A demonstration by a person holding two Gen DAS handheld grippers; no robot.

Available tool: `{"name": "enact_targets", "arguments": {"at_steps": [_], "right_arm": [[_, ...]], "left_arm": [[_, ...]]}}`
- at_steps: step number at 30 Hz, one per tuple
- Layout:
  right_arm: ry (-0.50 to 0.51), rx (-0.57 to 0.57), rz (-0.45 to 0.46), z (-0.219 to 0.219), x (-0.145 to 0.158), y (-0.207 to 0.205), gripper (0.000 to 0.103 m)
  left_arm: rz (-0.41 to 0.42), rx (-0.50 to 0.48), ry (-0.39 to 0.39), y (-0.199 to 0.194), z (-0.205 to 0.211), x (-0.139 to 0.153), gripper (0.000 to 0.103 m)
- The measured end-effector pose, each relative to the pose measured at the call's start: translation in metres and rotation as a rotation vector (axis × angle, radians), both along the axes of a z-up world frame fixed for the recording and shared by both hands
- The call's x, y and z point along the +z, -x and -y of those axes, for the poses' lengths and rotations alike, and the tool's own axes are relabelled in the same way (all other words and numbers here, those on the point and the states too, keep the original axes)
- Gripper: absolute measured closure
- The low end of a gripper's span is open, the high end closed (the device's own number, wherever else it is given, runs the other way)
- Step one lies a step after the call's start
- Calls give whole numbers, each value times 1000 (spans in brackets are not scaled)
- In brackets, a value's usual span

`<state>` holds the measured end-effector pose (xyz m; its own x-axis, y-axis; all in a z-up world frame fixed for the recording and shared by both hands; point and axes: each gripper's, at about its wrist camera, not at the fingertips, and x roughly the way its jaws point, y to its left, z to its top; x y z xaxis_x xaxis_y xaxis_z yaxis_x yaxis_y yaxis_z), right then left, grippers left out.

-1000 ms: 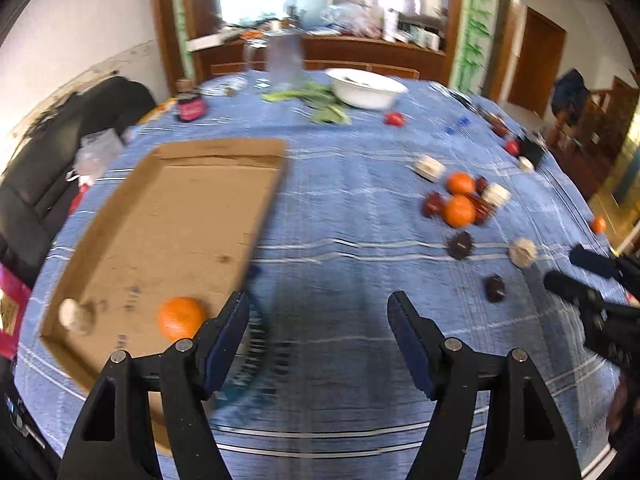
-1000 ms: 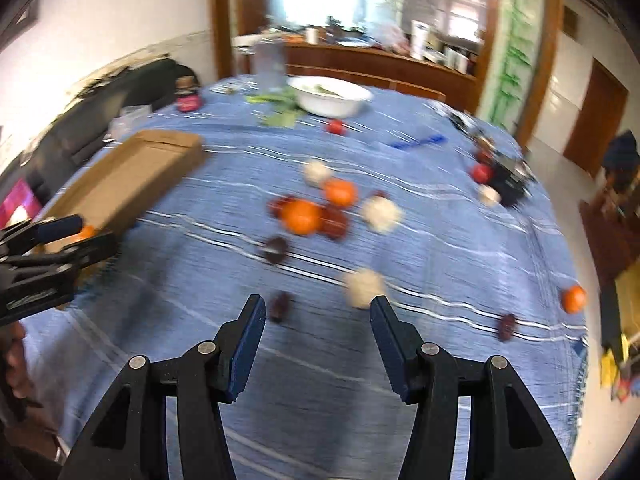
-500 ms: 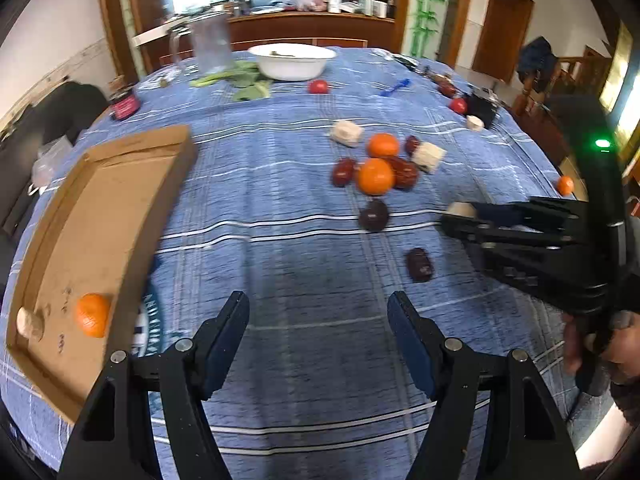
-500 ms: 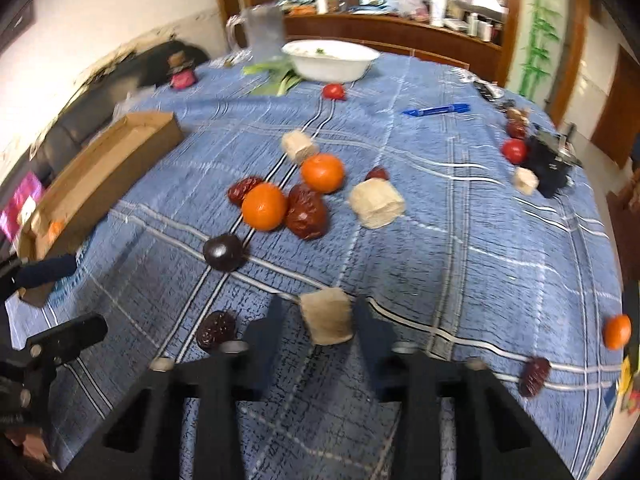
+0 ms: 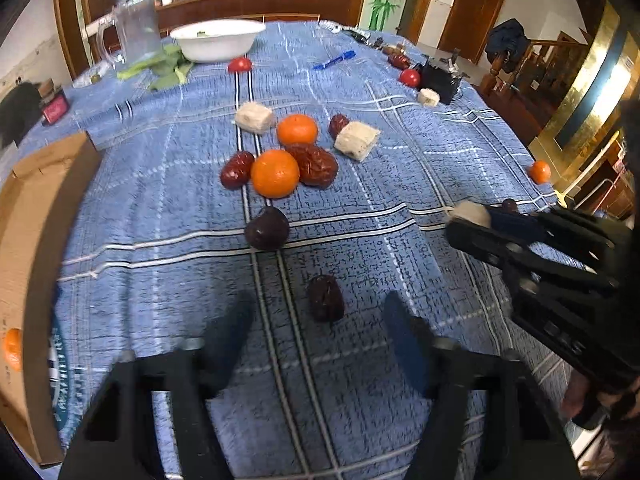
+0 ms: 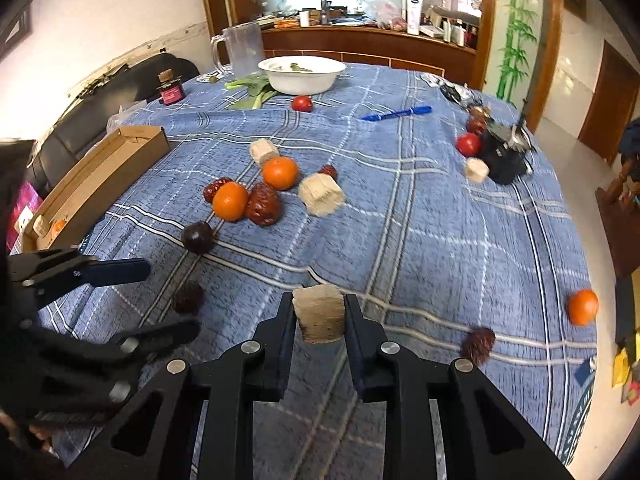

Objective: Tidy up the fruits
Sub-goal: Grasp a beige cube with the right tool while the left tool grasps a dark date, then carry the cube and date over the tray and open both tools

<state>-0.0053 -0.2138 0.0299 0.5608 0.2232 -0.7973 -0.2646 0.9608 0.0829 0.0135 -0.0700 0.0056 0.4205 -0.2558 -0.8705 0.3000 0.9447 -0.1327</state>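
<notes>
A pale, fibrous cut chunk [image 6: 319,314] sits pinched between the two pads of the right hand-held gripper [image 6: 319,316], low over the blue checked cloth of the tabletop [image 6: 420,220]. In the left wrist view the same chunk [image 5: 470,213] shows at the tip of that gripper, which reaches in from the right edge.

The left hand-held gripper [image 5: 320,320] has its jaws closing, blurred, around a dark wrinkled date [image 5: 325,298] that lies on the cloth between them; the pads do not yet press on it. In the right wrist view this date [image 6: 188,297] lies between the left gripper's fingers at the left side.

Just beyond it rests a round dark purple fruit [image 5: 267,228]. Farther up is a cluster: two tangerines [image 5: 275,173], a big red date [image 5: 316,164] touching the nearer tangerine, a smaller red date [image 5: 237,169] on its other side, and two more pale chunks [image 5: 357,141] near the back.

A cardboard box [image 6: 100,184] stands open at the left edge of the tabletop, with a tangerine [image 6: 58,227] and a pale piece inside. Well apart on the right lie a lone tangerine [image 6: 583,307] and a spiky dark red fruit [image 6: 477,345]. At the far end are a white bowl [image 6: 302,74], a clear pitcher [image 6: 240,50], green leaves, a blue pen [image 6: 396,113] and small tomatoes [image 6: 302,103].
</notes>
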Motion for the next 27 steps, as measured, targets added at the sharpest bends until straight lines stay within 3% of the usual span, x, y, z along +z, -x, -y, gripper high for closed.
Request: {"name": "enact_targets", "arguments": {"at_steps": [1,3,14,27], "right_arm": [[-4,-8,-2,3,0,1,78],[-15,-27,-11,7,-2,4,78],[-18,-63,22,-2,6,18,78],[-6,-43,22,-51,13,29,78]], "left_arm": [[-9,15,1,-2,-2,-3,77],[2,22,19,-2,-5,-1,85],[31,44,75,17,-35,18,85],[87,100,100,34,-102,43,85]]}}
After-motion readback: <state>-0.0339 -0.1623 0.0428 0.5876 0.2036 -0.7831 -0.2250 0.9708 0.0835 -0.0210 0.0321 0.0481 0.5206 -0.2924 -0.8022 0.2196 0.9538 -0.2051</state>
